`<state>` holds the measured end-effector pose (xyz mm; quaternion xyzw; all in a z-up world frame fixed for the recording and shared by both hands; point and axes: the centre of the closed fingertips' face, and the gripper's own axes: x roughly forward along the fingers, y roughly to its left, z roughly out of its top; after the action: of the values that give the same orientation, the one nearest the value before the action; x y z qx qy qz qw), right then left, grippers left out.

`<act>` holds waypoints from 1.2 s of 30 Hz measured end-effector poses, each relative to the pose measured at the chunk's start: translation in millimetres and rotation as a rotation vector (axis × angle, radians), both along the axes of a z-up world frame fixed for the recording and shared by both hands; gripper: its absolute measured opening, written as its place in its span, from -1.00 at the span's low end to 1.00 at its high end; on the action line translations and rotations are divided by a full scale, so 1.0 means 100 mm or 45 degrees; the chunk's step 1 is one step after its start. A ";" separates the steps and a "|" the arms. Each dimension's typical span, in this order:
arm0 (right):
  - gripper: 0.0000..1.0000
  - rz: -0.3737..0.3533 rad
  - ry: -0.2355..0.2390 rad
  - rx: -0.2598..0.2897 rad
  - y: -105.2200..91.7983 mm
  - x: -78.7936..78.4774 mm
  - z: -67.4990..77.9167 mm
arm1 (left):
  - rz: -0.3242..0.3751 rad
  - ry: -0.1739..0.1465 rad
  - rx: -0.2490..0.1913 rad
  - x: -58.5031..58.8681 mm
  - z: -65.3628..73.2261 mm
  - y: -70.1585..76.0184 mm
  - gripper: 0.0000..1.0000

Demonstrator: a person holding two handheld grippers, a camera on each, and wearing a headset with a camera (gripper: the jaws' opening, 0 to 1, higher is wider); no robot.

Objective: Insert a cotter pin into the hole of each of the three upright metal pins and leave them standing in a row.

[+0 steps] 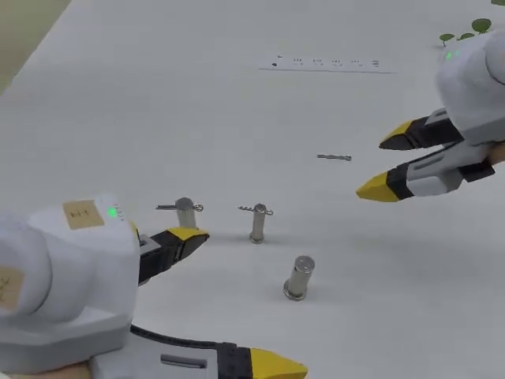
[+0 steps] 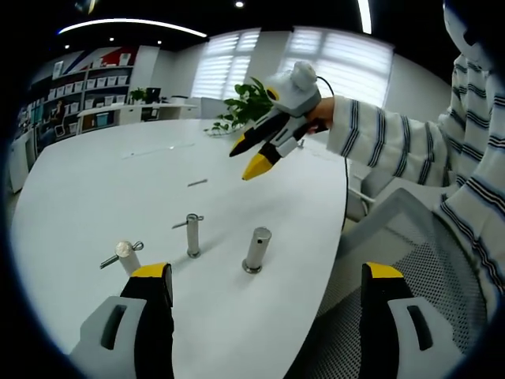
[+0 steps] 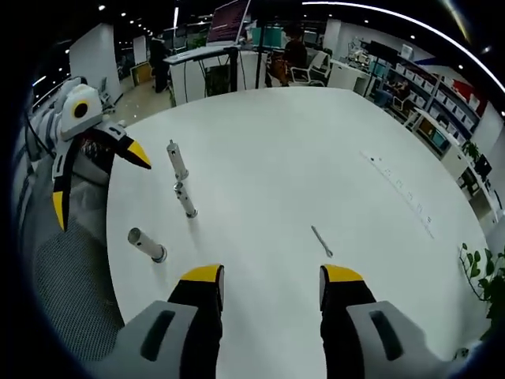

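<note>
Three metal pins stand on the white table (image 1: 158, 95). The left pin (image 1: 185, 212) and the middle pin (image 1: 258, 223) each carry a cotter pin through the top. The nearer right pin (image 1: 298, 277) has none in it. A loose cotter pin (image 1: 334, 157) lies flat farther back. My left gripper (image 1: 252, 301) is open at the bottom left, its upper finger close to the left pin. My right gripper (image 1: 371, 167) hovers open to the right of the loose cotter pin (image 3: 320, 241), which lies just ahead of its jaws. Both hold nothing.
A thin printed strip (image 1: 327, 65) lies at the far side of the table, and plant leaves (image 1: 465, 31) sit at the far right corner. The table's edge (image 1: 31, 55) runs along the left. A mesh chair (image 2: 410, 237) and a striped sleeve (image 2: 394, 142) are beside the table.
</note>
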<state>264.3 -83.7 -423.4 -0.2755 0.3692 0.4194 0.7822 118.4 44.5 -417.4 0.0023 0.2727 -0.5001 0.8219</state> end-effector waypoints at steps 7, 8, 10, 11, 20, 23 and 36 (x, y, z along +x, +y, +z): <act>-0.42 0.012 -0.019 -0.050 0.04 0.26 -0.05 | 0.017 0.007 0.014 -0.02 -0.02 0.03 0.95; -0.43 0.013 -0.020 -0.050 0.05 0.30 -0.05 | 0.019 0.009 0.015 -0.03 -0.02 0.04 0.95; -0.46 0.023 -0.024 -0.057 0.07 0.39 -0.07 | 0.023 0.009 0.016 -0.04 -0.01 0.04 0.95; -0.47 0.028 -0.023 -0.066 0.07 0.43 -0.08 | 0.025 0.010 0.015 -0.04 -0.01 0.04 0.95; -0.52 0.022 -0.007 -0.102 0.04 0.71 -0.18 | 0.049 0.014 0.022 -0.06 0.00 0.06 0.92; -0.56 0.020 0.014 -0.127 0.01 0.81 -0.25 | 0.055 0.003 0.024 -0.06 0.02 0.07 0.92; -0.79 0.031 0.144 -0.252 -0.07 0.92 -0.55 | 0.120 0.023 0.006 -0.01 -0.01 0.12 0.89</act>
<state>356.0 -91.1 -478.5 -0.3317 0.4489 0.4053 0.7240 117.1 56.5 -418.2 -0.0132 0.2809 -0.4601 0.8422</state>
